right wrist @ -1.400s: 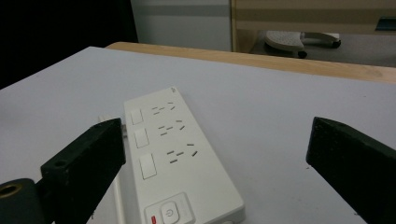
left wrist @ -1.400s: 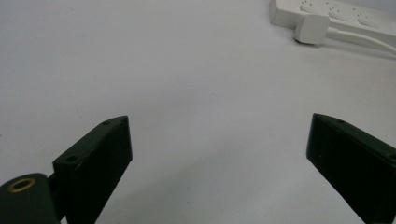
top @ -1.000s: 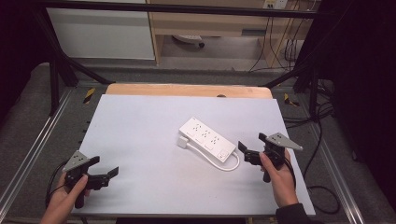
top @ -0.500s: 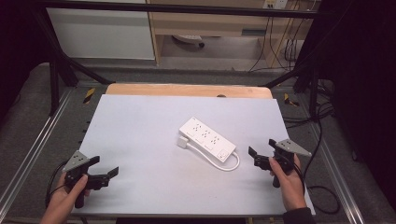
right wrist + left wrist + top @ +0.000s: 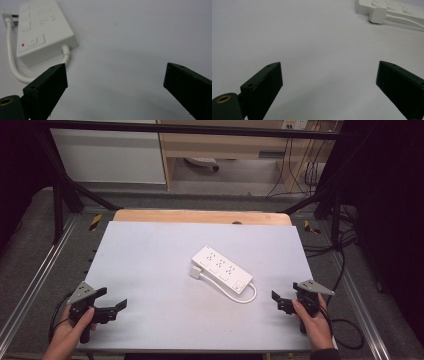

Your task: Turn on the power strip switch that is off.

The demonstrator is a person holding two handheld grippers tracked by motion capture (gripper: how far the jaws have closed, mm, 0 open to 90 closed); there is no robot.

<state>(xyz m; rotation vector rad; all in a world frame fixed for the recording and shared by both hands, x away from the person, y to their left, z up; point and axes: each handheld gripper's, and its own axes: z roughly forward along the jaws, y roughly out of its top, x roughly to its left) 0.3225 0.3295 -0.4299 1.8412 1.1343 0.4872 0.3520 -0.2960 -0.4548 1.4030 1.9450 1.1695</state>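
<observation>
I see the white power strip (image 5: 222,268) at table middle, left gripper (image 5: 114,307) wide open far from it, right gripper (image 5: 278,300) open too, nearer its cable (image 5: 248,296), nothing gripped

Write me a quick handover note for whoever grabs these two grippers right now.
Left gripper: open, holding nothing, at the near left corner of the table.
Right gripper: open, holding nothing, near the right edge.
White power strip: lies diagonally mid-table, its cable looped round to the plug beside it, untouched.
Done: nothing visible. Left: probably reach in and grasp the strip or plug.
</observation>
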